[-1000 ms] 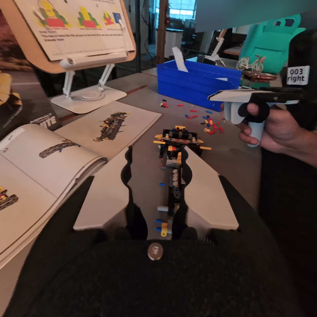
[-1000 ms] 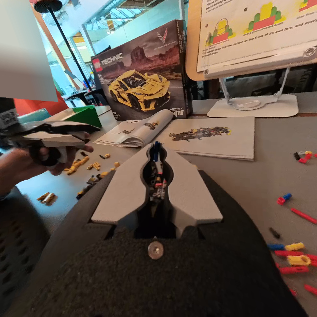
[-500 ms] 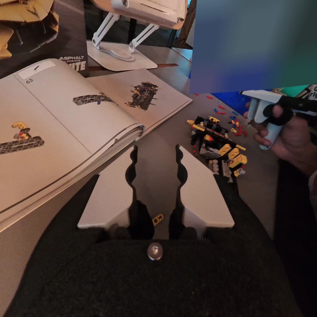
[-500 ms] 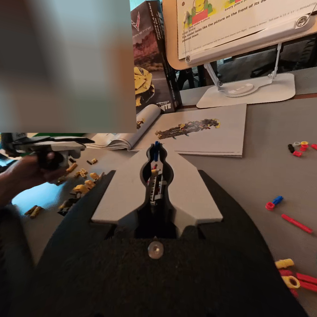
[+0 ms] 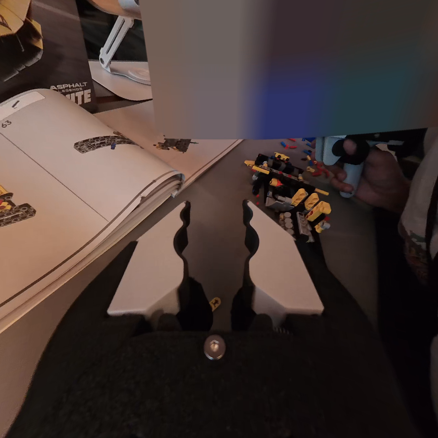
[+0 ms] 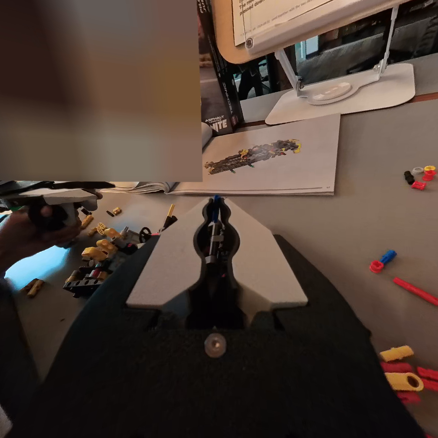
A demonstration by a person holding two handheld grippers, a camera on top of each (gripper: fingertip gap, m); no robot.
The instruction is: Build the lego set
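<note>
A: How many grippers, and how do they stand?

B: Two. The left gripper point(image 5: 215, 206) has its wavy-edged grey fingers wide apart over bare grey table point(image 5: 213, 237). The right gripper point(image 6: 216, 201) is closed on one thin blue pin point(image 6: 215, 208) at its tips.

A: And the model?

B: One black-and-yellow studded build point(image 5: 289, 189) lies right of centre in the left view, just beside the right finger point(image 5: 272, 256). One small yellow piece point(image 5: 215, 303) lies between the finger bases.

A: Anything paper?

B: One open manual point(image 5: 83, 184), matte pages, at left; one dark box point(image 5: 64, 59) upper left. Loose red, blue and yellow plastic pins point(image 6: 403, 369) sit at the right edge of the right view.
</note>
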